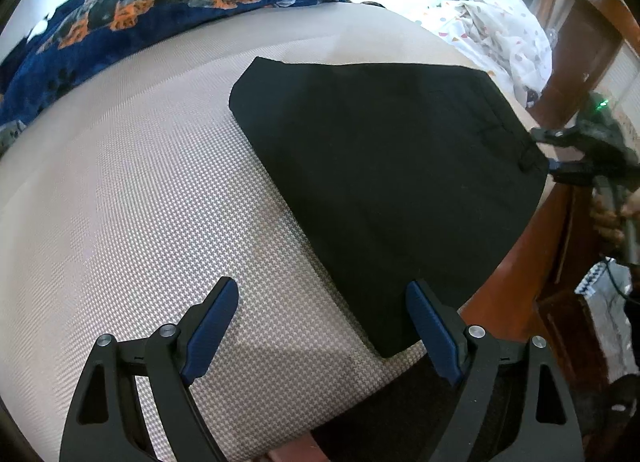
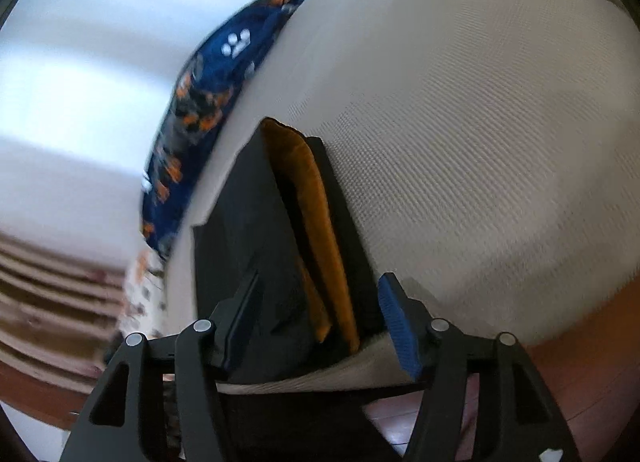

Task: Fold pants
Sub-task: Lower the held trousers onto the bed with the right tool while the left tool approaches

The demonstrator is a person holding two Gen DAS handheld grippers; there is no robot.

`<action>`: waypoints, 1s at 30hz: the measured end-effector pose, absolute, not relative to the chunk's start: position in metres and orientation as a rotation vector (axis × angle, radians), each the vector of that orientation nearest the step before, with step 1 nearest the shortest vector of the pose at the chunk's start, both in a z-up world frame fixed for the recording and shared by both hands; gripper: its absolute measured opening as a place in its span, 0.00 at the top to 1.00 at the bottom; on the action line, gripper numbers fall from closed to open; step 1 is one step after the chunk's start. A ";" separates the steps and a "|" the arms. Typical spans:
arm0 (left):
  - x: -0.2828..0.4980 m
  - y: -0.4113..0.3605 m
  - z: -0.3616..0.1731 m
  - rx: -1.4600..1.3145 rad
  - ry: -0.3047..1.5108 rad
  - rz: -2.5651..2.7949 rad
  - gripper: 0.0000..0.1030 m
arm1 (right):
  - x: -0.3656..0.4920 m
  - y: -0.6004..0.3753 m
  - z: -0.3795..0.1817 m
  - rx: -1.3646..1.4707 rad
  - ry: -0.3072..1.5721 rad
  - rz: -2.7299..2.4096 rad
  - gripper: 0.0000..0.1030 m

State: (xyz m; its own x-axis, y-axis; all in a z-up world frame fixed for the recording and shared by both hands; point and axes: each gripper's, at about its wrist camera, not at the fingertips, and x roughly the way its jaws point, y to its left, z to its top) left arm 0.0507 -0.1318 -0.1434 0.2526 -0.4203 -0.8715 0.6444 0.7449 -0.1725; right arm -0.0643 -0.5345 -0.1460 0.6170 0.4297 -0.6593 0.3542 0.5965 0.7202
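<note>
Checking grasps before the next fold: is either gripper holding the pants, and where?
Neither. The left gripper is open above the mattress beside the pants; the right gripper is open at their waistband end.

A bedroom in a home, by every sign. A wide bed (image 1: 140, 190) under a beige woven cover fills the left wrist view. At eleven o'clock a navy paw-print blanket (image 1: 160, 2) lies bunched; at one o'clock, crumpled white spotted bedding (image 1: 500, 26). Brown wooden furniture (image 1: 592, 42) stands at two o'clock, possibly a wardrobe, though it's blurred.
</note>
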 end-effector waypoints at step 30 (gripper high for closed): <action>0.097 -0.173 -0.158 0.230 1.091 -0.837 0.12 | 0.026 -0.520 -0.146 0.764 1.071 0.429 0.32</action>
State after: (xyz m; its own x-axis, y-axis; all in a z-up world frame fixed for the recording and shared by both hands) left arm 0.0970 -0.1729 -0.1575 0.1986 -0.4844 -0.8520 0.6975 0.6806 -0.2243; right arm 0.0256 -0.5200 -0.1459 0.4344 0.6522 -0.6212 0.0435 0.6737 0.7377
